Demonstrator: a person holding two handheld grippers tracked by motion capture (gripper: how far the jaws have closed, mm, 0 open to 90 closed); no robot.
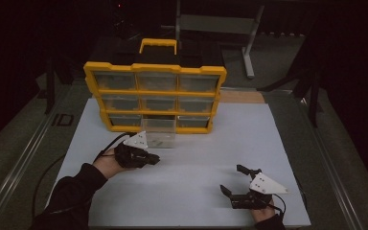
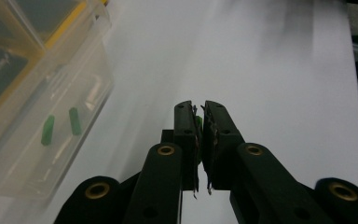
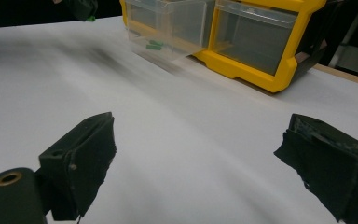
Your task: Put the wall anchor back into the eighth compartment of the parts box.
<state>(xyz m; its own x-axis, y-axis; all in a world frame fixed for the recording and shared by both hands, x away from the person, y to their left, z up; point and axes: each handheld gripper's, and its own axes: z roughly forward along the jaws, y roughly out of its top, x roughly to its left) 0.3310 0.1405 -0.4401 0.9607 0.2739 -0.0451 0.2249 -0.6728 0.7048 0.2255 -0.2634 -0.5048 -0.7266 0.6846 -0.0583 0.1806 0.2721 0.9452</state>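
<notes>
Main risk, judged from this moment: the small green piece [image 2: 198, 122] pinched in the left gripper [image 2: 200, 109] slips out or twists, since it sits right at the tips w/ just a sliver of green showing between the pads, so any jolt or slackening of the squeeze could drop it onto the white mat [image 1: 196, 143]. In the high view the left gripper [image 1: 148, 158] hangs just in front of the pulled-out clear drawer [image 1: 159, 136] of the yellow organizer [image 1: 155, 96], so a careless swing could also knock the drawer front or push it askew. Jaws of the left gripper stand nearly closed, a narrow gap only, clamped on the green piece; it lies between the 2 pads near their upper ends, mostly hidden, so its orientation can't be told. 2 more green pieces [image 2: 60, 126] lie inside the drawer, off to the left of the jaws in the left gripper view, well apart from them. The right gripper [image 3: 196, 163] is spread wide, holding nothing, over bare mat; in the high view the right gripper [image 1: 235, 184] sits near the mat's front edge, well apart from the drawer.
</notes>
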